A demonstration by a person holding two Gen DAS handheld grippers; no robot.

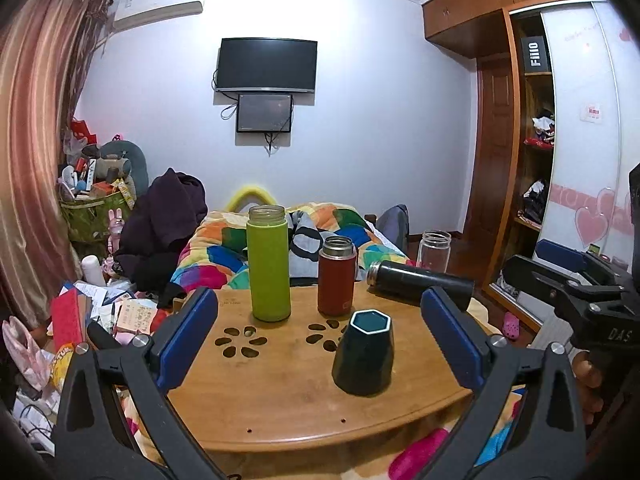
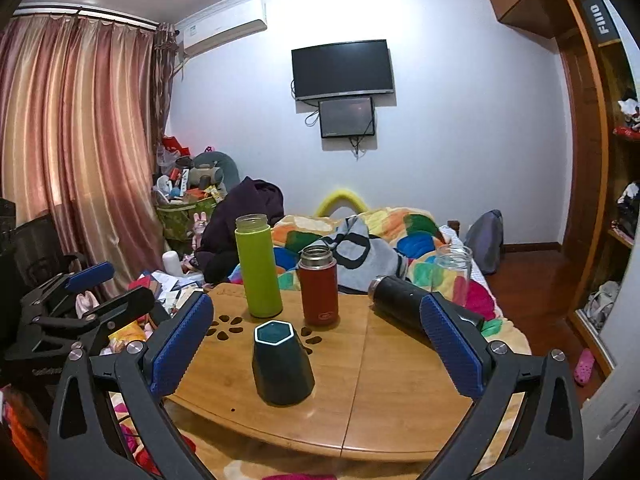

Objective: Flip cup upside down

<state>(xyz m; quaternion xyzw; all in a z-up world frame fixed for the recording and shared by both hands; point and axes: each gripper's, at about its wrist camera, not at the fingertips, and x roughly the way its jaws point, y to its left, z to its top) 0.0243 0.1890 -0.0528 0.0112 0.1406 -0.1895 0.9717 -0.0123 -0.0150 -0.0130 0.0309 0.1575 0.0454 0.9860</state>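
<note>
A dark green faceted cup [image 1: 363, 354] stands on the round wooden table [image 1: 280, 400] with its wide end down and a hexagonal face with a pale rim on top. It also shows in the right wrist view [image 2: 282, 364]. My left gripper [image 1: 320, 336] is open and empty, its blue pads on either side of the table's middle, short of the cup. My right gripper [image 2: 316, 344] is open and empty, with the cup between its fingers and slightly ahead. The right gripper also shows at the right edge of the left wrist view [image 1: 576, 276].
A tall green bottle [image 1: 269, 264] and a red flask [image 1: 337, 277] stand open behind the cup. A black flask [image 1: 420, 280] lies on its side at the back right, with a clear glass jar [image 1: 434, 250] behind it. A colourful quilt [image 1: 320, 232] covers the bed beyond.
</note>
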